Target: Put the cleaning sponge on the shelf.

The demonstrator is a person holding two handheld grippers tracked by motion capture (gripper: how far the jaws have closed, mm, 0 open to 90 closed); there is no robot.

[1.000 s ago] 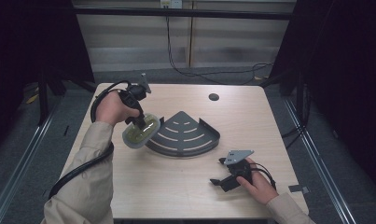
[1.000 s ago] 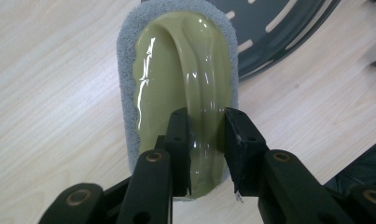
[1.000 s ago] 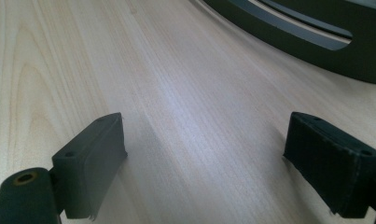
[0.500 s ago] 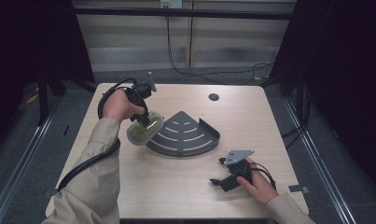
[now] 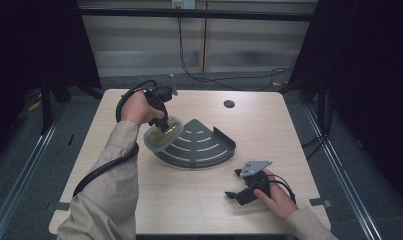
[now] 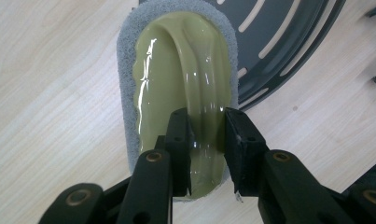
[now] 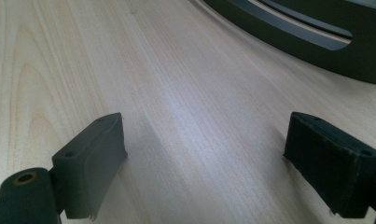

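My left tool (image 5: 162, 121) is clamped on the raised ridge of a green-backed scrubbing pad (image 6: 178, 88); from the left gripper view I see both black jaws pressing the sides of that glossy olive handle, with the grey scouring layer showing as a rim around it. The pad sits at the left edge of the dark grey fan-shaped rack (image 5: 201, 145), its far end overlapping the rack's slotted surface and its near end over the bare wood. In the high view the pad looks tilted, held low over the rack's left corner, though I cannot tell whether its grey face is touching the rack. The rack lies flat near the middle of the counter (image 5: 189, 200), curved side toward me. My right tool (image 5: 232, 184) rests on the counter at the near right, well apart from the rack, with its jaws spread wide and nothing between them; the right gripper view shows plain wood grain in the gap and the rack's curved edge farther off.
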